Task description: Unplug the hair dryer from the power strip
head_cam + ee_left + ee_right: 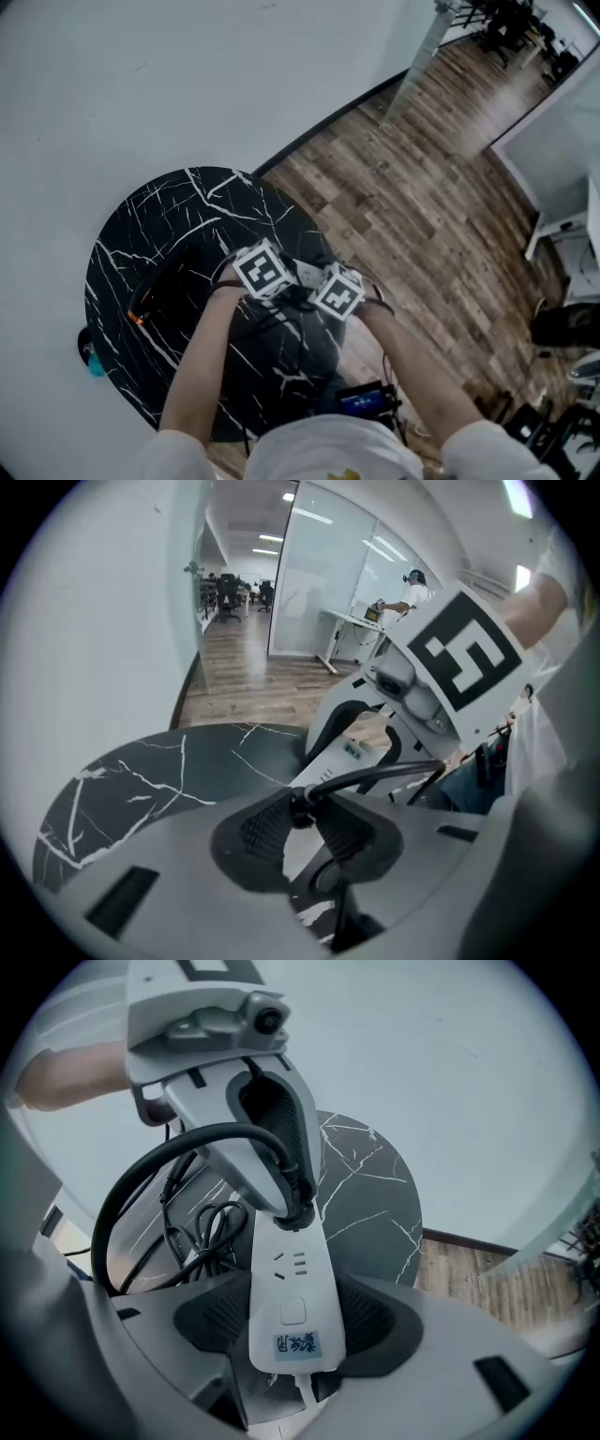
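Up close, the left gripper [300, 810] is pinching the black plug [292, 1213] with the tips of its ribbed pads [258, 829]. The plug's body is mostly hiding behind those tips, so only its top and the thick black cord [141, 1180] looping away from it are showing. The plug is sitting in the far end of the white power strip [291, 1279].

The right gripper [292, 1321] is clamping that strip by its long sides, near the end with the button and the small blue label. The label's print is staying too small to read. A thin white lead is dropping from the strip's near end and passing out of sight between the jaws.

Both grippers are hovering just over the round black marble table [122, 244], where a tangle of thin black cable [202, 1227] is lying beside the strip.

From the head view, the two marker cubes [261, 269] are covering the jaws and nearly all of the strip. A dark shape with a small orange glow [159, 298] is lying on the table's left part, too dim against the black top to make out. Pale wall and wood floor [422, 206] are framing the table, and the person's forearms are running off the bottom edge.
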